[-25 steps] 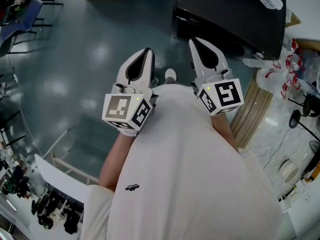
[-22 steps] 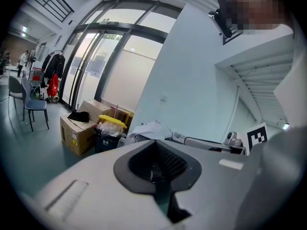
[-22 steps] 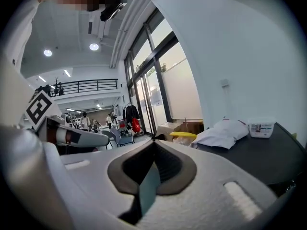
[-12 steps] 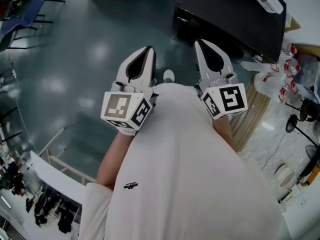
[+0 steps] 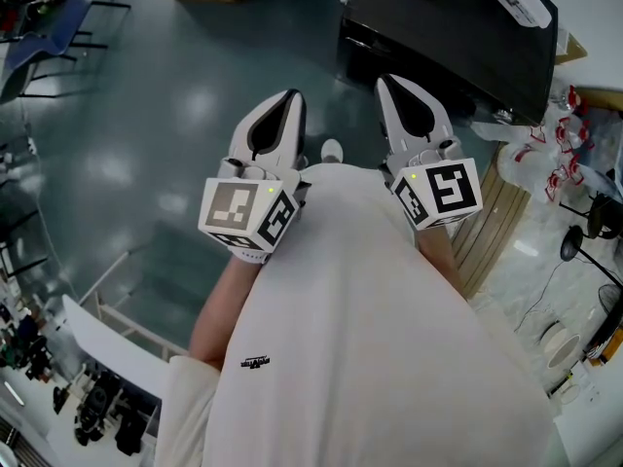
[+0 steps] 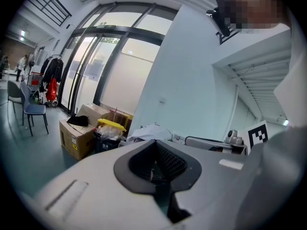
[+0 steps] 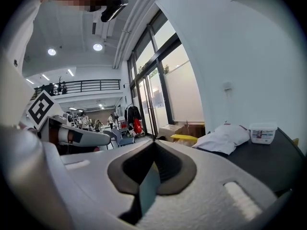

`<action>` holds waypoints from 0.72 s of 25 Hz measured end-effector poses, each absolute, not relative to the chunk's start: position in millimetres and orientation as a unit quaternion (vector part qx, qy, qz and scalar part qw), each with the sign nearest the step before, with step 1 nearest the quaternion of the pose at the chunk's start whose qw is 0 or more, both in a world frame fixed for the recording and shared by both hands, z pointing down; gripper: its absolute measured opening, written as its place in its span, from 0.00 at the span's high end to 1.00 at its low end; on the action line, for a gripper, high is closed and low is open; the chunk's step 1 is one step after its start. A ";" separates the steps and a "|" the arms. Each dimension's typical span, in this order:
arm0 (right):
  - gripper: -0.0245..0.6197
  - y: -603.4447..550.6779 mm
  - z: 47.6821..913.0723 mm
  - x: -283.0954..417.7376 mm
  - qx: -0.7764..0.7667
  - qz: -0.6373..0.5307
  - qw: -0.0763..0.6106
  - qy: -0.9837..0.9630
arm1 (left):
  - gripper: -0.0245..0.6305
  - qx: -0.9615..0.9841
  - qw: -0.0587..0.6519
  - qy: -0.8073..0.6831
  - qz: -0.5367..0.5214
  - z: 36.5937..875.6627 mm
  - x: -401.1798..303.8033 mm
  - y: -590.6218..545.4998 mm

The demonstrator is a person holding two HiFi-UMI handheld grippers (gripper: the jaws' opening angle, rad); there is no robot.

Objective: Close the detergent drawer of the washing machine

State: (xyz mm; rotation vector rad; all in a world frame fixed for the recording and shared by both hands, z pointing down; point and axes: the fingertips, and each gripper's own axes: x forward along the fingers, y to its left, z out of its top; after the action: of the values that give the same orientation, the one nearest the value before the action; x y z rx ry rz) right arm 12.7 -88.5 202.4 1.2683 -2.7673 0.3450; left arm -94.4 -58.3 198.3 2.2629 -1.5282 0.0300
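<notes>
You hold both grippers close against your white shirt (image 5: 350,339), tips pointing out over the floor (image 5: 175,115). Your left gripper (image 5: 288,100) is clenched on nothing, and so is your right gripper (image 5: 386,84). A black tabletop (image 5: 458,37) carrying a white cloth (image 7: 225,138) lies just ahead of the right gripper. No view shows the detergent drawer.
</notes>
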 end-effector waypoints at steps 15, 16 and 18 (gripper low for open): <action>0.97 -92.0 208.1 15.8 0.428 0.114 0.047 -0.895 | 0.94 0.813 0.214 -0.541 0.020 205.5 -93.1 -60.6; 0.97 -92.0 208.1 15.2 0.427 0.114 0.049 -0.896 | 0.94 0.812 0.214 -0.542 0.020 205.5 -93.7 -60.8; 0.97 -91.6 208.0 14.1 0.426 0.113 0.052 -0.896 | 0.94 0.811 0.216 -0.543 0.020 205.8 -95.3 -60.5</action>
State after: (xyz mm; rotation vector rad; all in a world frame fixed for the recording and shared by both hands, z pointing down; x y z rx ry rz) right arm 14.1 -91.6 208.0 1.2970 -2.7256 0.3432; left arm -95.3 -60.5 205.8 2.2489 -1.5058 0.0542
